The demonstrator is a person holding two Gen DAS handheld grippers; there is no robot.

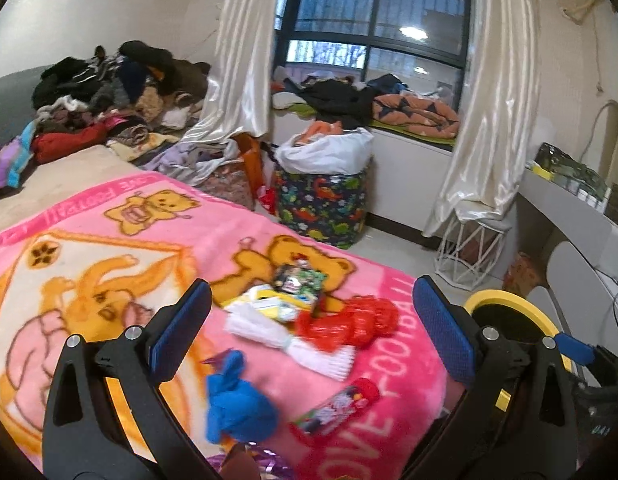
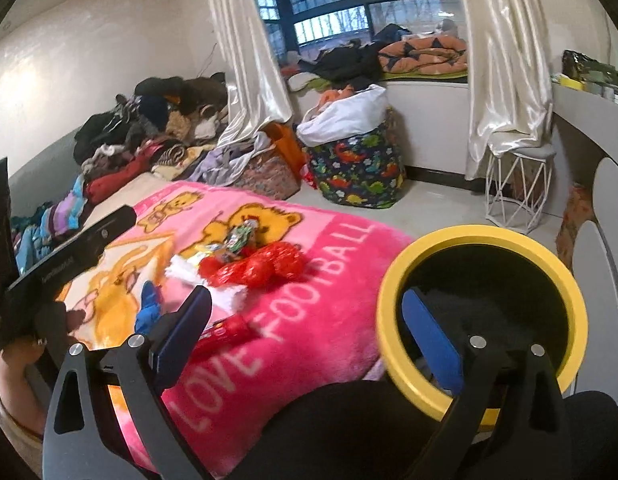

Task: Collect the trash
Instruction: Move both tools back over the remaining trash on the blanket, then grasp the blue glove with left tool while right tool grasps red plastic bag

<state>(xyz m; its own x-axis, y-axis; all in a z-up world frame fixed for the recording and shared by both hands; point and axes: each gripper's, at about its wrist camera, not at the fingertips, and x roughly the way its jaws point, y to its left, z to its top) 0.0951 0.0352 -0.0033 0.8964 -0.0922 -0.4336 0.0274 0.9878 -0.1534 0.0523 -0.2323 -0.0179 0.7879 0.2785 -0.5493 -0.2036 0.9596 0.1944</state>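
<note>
Trash lies on a pink bear blanket [image 1: 109, 248]: a blue crumpled wad [image 1: 239, 404], a red printed wrapper [image 1: 335, 406], white tissue [image 1: 293, 338], a red plastic bag [image 1: 349, 322] and a dark snack packet [image 1: 299, 278]. My left gripper [image 1: 313, 328] hangs open above this pile, holding nothing. A black bin with a yellow rim [image 2: 483, 312] stands beside the bed on the right. My right gripper [image 2: 309, 332] is open and empty, its right finger over the bin mouth. The red bag [image 2: 261, 266] and blue wad [image 2: 149, 308] also show in the right wrist view.
Piled clothes [image 1: 109, 92] cover the bed's far end. A dinosaur-print basket [image 1: 323, 200] with a white bag stands on the floor by the window. A white wire stool [image 2: 517, 188], curtains and a desk [image 1: 581, 216] are at the right. A hand [image 2: 17, 360] holds the left gripper.
</note>
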